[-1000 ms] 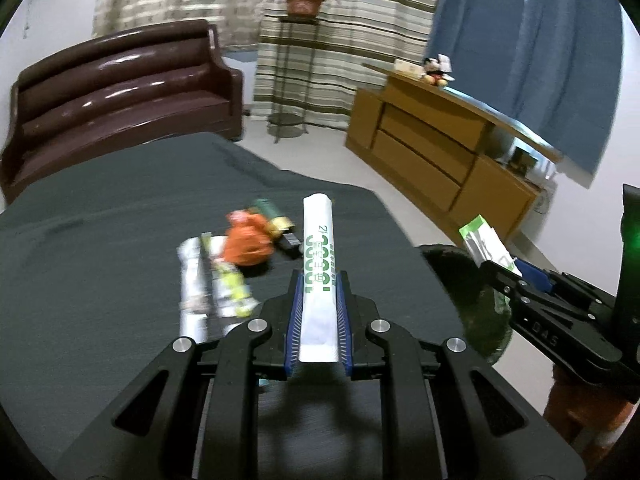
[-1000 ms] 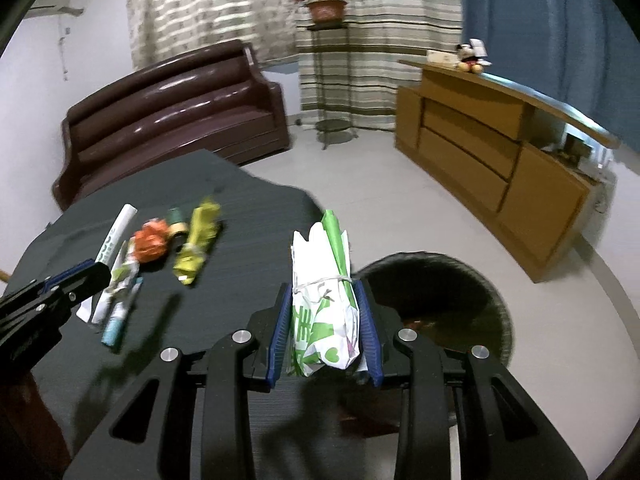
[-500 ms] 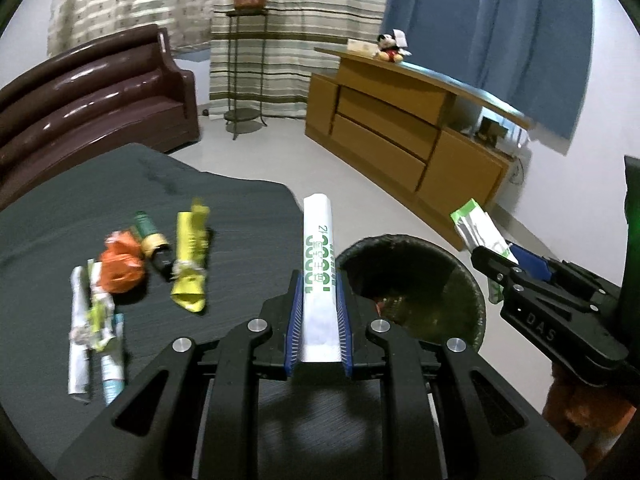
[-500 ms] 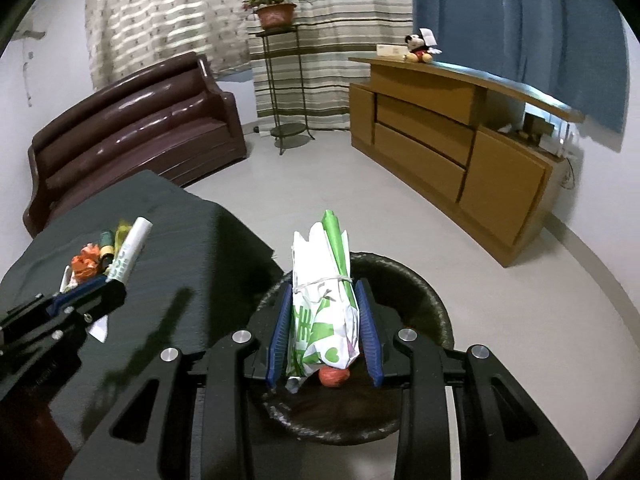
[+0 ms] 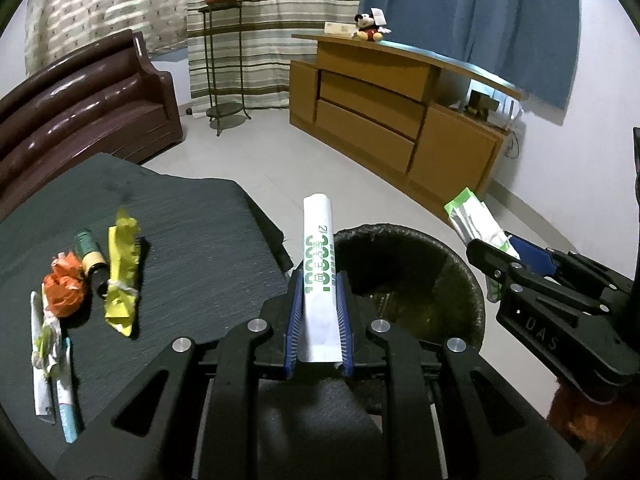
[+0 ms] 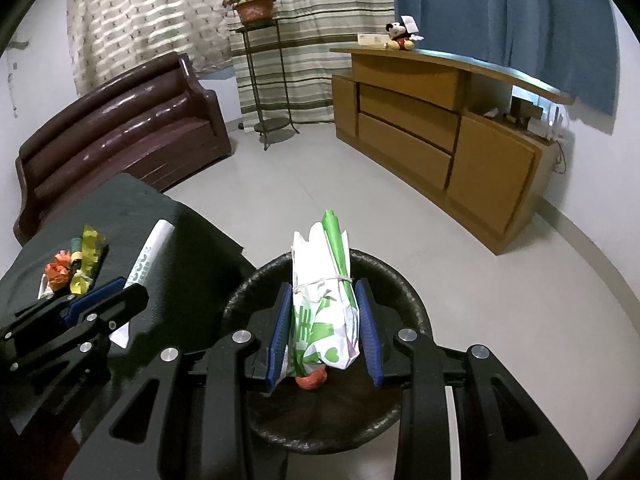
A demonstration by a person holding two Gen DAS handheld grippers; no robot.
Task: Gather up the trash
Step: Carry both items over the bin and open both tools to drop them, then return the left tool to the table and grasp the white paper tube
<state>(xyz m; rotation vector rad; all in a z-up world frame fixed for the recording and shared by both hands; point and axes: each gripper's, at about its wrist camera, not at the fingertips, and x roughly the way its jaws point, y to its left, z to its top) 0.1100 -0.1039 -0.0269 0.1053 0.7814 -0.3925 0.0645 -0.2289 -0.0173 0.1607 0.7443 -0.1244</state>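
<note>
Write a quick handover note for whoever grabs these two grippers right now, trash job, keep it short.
Left gripper: shut on the white paper roll, near the bin's rim.
Right gripper: shut on the green-and-white wrapper bundle, directly over the bin.
In the bin: an orange scrap at least.
On the dark table: yellow wrapper, orange wad, green tube, white and teal wrappers.
Left to do: drop both held pieces in, then collect the table pile.
</note>
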